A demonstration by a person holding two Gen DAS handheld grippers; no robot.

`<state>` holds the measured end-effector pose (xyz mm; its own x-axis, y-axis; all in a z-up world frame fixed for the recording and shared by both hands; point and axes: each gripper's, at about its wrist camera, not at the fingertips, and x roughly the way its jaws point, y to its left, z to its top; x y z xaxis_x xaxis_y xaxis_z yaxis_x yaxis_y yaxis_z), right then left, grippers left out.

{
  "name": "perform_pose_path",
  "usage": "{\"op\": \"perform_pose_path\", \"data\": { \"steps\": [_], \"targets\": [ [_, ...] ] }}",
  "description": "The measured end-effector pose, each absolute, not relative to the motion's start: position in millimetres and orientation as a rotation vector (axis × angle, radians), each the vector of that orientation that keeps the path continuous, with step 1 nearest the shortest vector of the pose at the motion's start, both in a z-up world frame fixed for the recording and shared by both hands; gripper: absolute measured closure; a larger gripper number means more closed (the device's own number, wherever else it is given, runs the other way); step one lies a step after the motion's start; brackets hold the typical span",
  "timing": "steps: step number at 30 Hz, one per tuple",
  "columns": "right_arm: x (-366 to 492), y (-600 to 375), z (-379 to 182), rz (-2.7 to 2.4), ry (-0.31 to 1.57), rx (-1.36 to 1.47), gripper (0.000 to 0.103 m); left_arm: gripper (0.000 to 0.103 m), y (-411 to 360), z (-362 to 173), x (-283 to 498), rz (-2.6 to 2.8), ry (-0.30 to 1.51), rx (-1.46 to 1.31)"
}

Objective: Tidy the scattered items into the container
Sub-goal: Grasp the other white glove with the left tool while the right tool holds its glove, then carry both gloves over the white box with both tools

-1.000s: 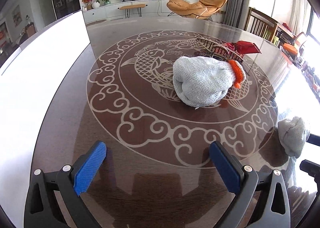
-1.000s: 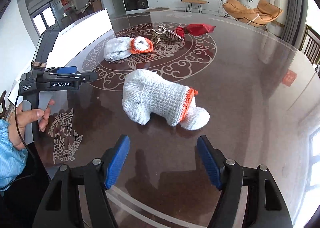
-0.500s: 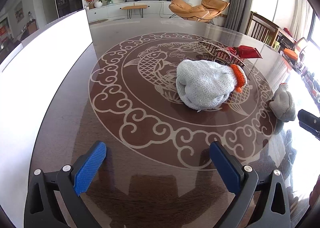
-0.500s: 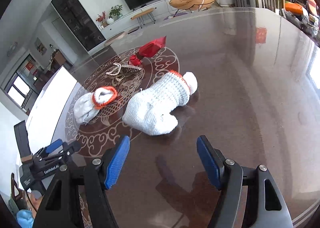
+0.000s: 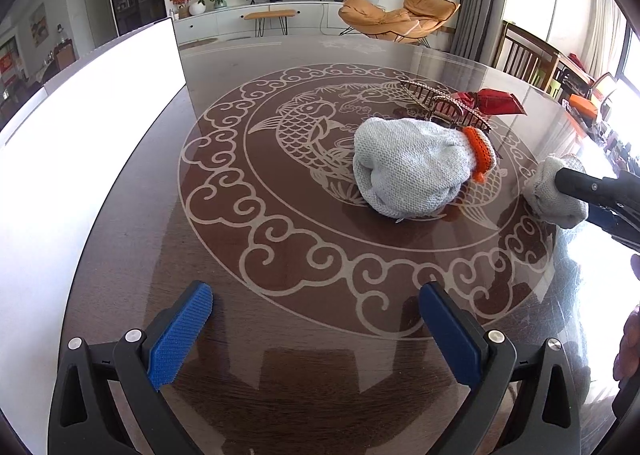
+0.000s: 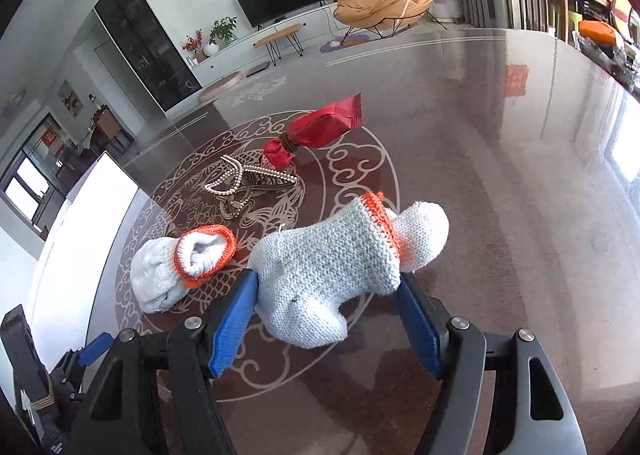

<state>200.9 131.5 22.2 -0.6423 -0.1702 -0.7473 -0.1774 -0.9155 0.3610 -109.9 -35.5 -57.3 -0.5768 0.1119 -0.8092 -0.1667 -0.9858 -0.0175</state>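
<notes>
A white knitted glove with an orange cuff (image 6: 332,267) lies on the dark table between the blue pads of my right gripper (image 6: 326,319), which is open around its near end. A second balled glove (image 6: 180,267) lies to its left; in the left wrist view it (image 5: 412,163) sits at the table's middle. A pearl hair clip (image 6: 244,185) and a red foil packet (image 6: 320,131) lie farther back. My left gripper (image 5: 316,331) is open and empty over the table's near part. No container shows.
The round table (image 5: 280,247) has a pale fish and cloud inlay. A bright white strip (image 5: 80,135) runs along its left edge. The right gripper's body (image 5: 600,195) enters the left wrist view at the right, touching the first glove (image 5: 556,191).
My right gripper has moved forward and its open pads now flank the near glove. The left gripper has barely moved.
</notes>
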Motion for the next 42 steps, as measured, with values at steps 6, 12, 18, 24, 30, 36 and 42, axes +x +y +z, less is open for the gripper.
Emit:
{"op": "perform_pose_path", "data": {
  "steps": [6, 12, 18, 24, 30, 36, 42],
  "targets": [
    [224, 155, 9, 2.694, 1.059, -1.316, 0.032, 0.000, -36, -58, -110, 2.656, 0.087, -1.356],
    [197, 145, 16, 2.703, 1.120, -1.287, 0.031, 0.000, -36, -58, -110, 2.655, 0.086, -1.355],
    [164, 96, 24, 2.709, 0.509, -1.397, 0.034, 0.000, -36, -58, -110, 2.655, 0.082, -1.354],
    [191, 91, 20, 2.813, 0.127, -1.374, 0.056, 0.000, -24, -52, -125, 2.559, 0.193, -1.307],
    [211, 125, 17, 2.822, 0.080, -1.366, 0.054, 0.000, 9, -37, -172, 2.446, 0.419, -1.191],
    [218, 129, 12, 2.825, 0.053, -1.370, 0.052, 0.000, 41, -49, -193, 2.252, 0.523, -1.199],
    [218, 121, 8, 2.819, -0.010, -1.390, 0.042, 0.000, 40, -53, -204, 2.245, 0.403, -1.246]
  ]
}}
